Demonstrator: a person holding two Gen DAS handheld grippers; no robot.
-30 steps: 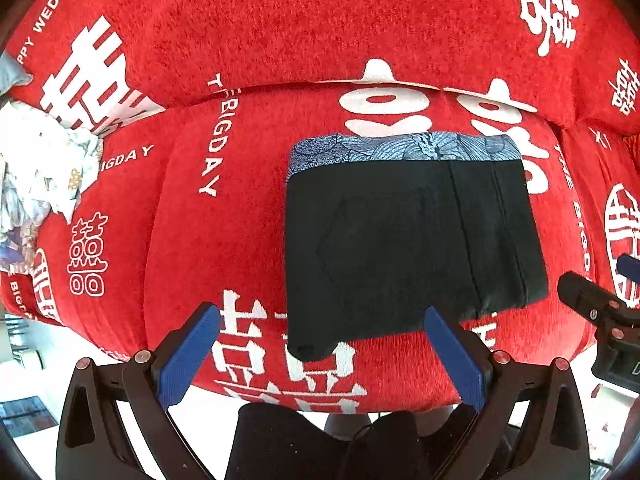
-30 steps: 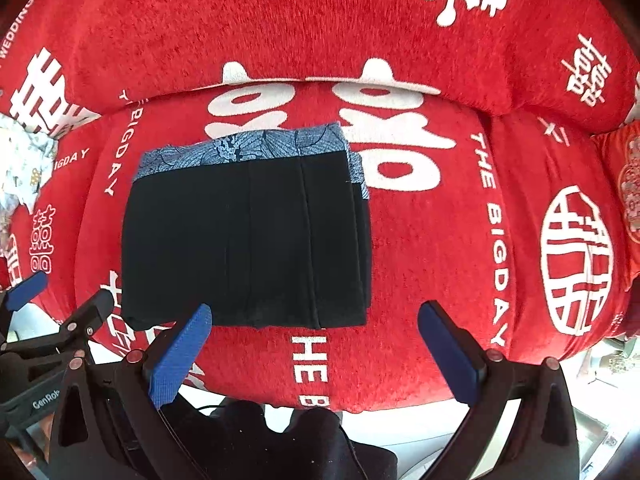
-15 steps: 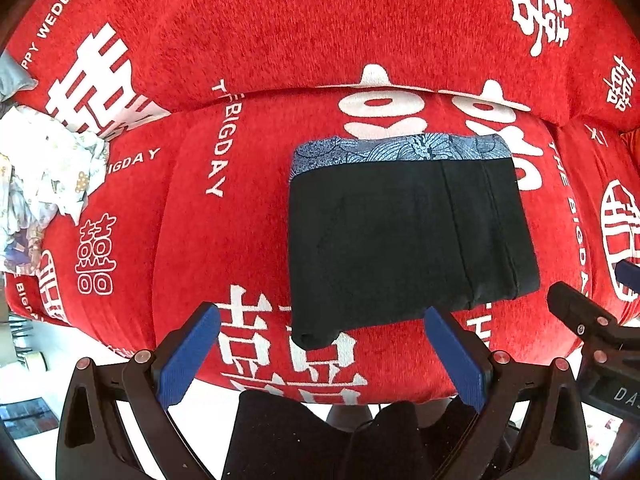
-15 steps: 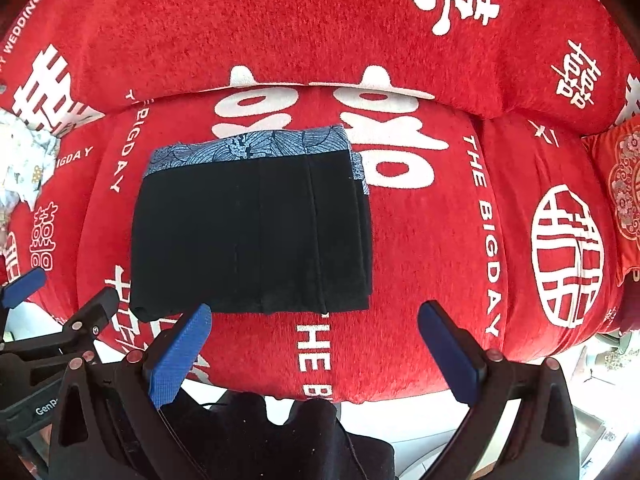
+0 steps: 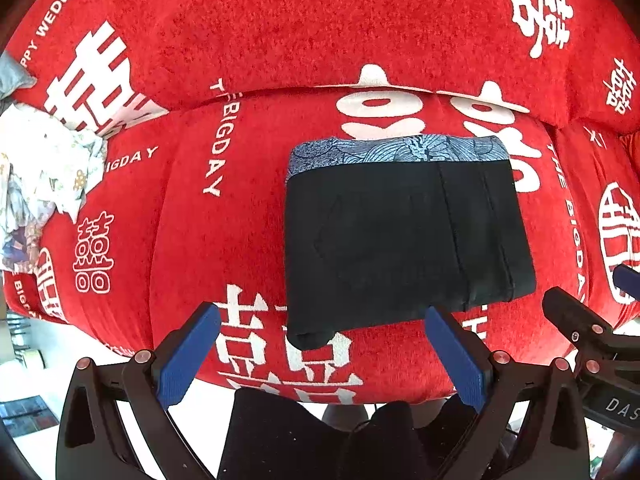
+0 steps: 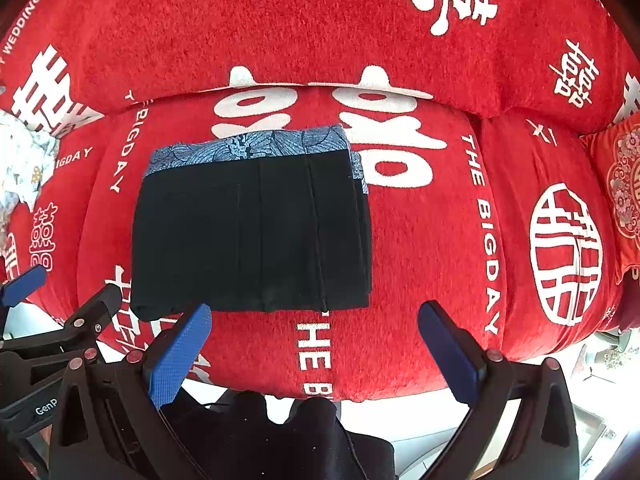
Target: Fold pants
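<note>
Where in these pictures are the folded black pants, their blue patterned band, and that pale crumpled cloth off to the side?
folded black pants [image 6: 248, 236], right wrist view, middle of the black top layer.
blue patterned band [image 5: 396, 152], left wrist view, middle of the strip along the far edge.
pale crumpled cloth [image 5: 44, 164], left wrist view, centre of the heap.

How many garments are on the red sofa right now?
2 that show. The folded black pants lie flat at the middle of the seat cushion. A crumpled pale printed garment sits at the far left edge, partly cut off, so more could be hidden there.
</note>
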